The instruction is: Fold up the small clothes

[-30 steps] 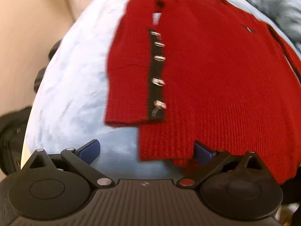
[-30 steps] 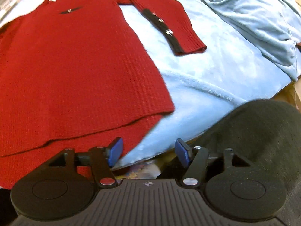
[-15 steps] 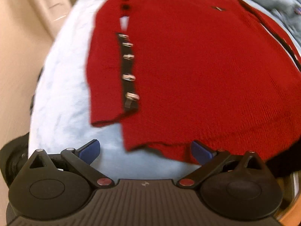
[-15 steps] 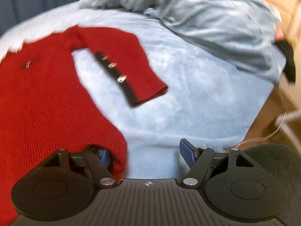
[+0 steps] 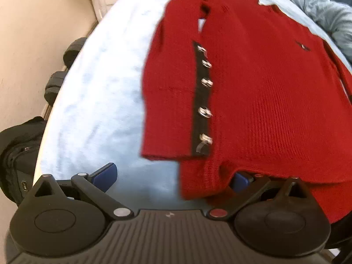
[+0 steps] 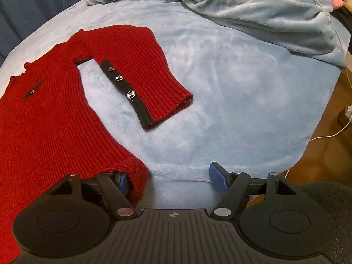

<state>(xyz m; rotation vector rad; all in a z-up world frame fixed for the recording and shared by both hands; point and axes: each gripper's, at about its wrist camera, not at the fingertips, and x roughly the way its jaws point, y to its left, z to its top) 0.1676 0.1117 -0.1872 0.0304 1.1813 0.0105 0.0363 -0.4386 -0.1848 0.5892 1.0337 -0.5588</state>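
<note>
Bed (image 6: 242, 101): covered with a light blue fleece blanket; carries everything listed below.
Grey blanket (image 6: 264, 11): bunched in a heap along the far side of the bed, apart from the sweater.
Red sweater (image 5: 275, 92): lies flat on the bed, spread out, hem nearest both cameras; a small dark emblem shows on the chest.
Left sleeve (image 5: 171, 92): folded down along the body, its black button strip touching the body's edge; five metal buttons visible.
Right sleeve (image 6: 140, 66): angled away from the body, bare bed showing between the two; three buttons show on its black strip.
Black bag (image 5: 15, 154): on the floor beside the bed, left-wrist view.
Left hand-held gripper (image 5: 171, 176): fingers spread wide; the hem's left corner drapes over the right finger, the left finger stands over bare bed.
Right hand-held gripper (image 6: 169, 178): fingers spread wide; the hem's right corner lies over the left finger, the right finger stands clear over the bed edge.
White cable (image 6: 325, 134): trails on the floor at the right.
</note>
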